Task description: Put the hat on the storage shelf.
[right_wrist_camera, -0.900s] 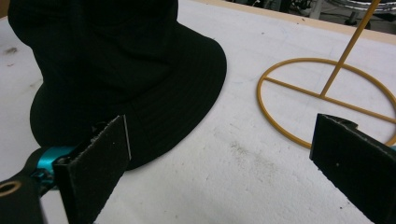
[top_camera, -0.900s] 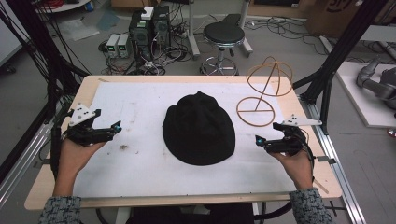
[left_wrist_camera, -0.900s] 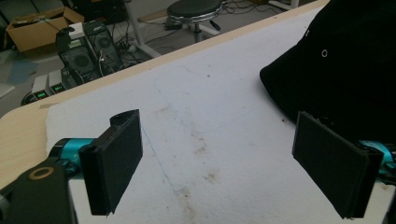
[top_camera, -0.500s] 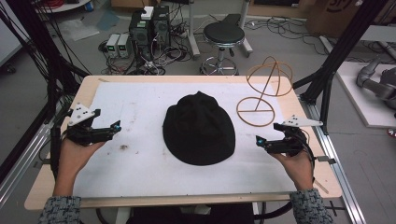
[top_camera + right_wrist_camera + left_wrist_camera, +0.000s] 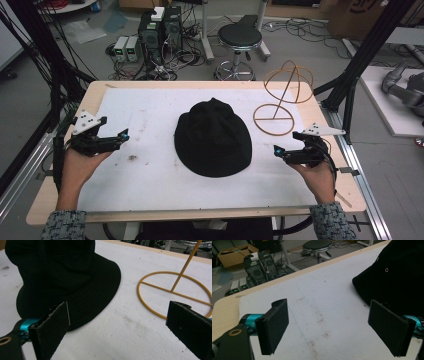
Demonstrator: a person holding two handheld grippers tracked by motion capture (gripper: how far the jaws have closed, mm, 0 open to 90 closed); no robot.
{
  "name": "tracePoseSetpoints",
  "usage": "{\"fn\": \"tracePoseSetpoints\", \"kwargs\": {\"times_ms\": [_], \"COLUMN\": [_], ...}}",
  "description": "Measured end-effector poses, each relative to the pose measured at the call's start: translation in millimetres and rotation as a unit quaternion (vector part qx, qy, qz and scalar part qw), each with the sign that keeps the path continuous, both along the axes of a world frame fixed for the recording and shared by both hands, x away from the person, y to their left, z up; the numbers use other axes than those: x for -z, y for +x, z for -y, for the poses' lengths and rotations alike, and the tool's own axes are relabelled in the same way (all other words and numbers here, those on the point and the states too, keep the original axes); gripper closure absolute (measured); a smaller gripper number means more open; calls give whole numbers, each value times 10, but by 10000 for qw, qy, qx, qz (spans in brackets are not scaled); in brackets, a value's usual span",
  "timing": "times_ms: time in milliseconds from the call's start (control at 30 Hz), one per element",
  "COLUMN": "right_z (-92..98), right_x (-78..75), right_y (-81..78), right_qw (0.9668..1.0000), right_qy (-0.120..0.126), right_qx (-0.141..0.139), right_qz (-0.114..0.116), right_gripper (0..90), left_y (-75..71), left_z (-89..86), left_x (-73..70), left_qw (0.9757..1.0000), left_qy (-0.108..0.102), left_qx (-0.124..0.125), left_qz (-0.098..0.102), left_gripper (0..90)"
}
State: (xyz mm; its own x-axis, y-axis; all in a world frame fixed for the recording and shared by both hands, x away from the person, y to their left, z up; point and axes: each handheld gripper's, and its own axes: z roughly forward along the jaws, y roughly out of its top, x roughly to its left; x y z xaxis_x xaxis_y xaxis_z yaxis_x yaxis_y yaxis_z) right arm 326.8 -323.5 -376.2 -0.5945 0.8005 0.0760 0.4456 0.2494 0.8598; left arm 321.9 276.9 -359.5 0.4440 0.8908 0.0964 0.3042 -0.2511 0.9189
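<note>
**Both grippers flanked the black hat, jaws spread and empty**

The person's left hand (image 5: 80,167) lay at the near left of the black fabric bucket hat (image 5: 213,137), forearm coming up from the table's near edge, and held the left gripper (image 5: 122,135) low over the white foam mat (image 5: 145,175) with its tips aimed toward the hat. The right hand (image 5: 317,175) mirrored it on the hat's other side, carrying the right gripper (image 5: 276,150) level and pointed at the brim.

Compared with the earlier high views, the left hand and its gripper sat in the same place. The right gripper had edged slightly closer to the hat and a little toward the near edge of the table. The hat and the yellow wire hat stand (image 5: 280,102) had not shifted.

In the left gripper view the left gripper (image 5: 328,323) had its jaws spread wide with only stained mat between them; the hat (image 5: 397,277) lay beyond and to the right of the right-hand jaw, apart from it. In the right gripper view the right gripper (image 5: 117,327) was likewise wide apart and empty. The hat's brim (image 5: 82,292) lay just behind its left-hand jaw, and the stand's ring base (image 5: 152,286) lay beyond the other jaw, beside the hat without touching it.
</note>
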Motion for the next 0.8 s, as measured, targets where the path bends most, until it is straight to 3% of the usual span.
{"fn": "tracePoseSetpoints", "kwargs": {"times_ms": [467,633,800], "right_z": [-52,-139,-285], "right_x": [-24,-123,-214], "right_y": [-12,-35,0], "right_qw": [10000,9998,9989], "right_qy": [-40,-10,44], "right_qx": [-54,-143,-394], "right_qz": [35,137,243], "right_gripper": [55,65,141], "left_y": [18,14,16], "left_z": [-27,-29,-42], "left_x": [32,23,16], "left_qw": [9999,10000,10000], "left_qy": [-10,-8,-7], "left_qx": [-49,-41,-62], "left_qz": [-90,-69,-65], "left_gripper": [174,174,174]}}
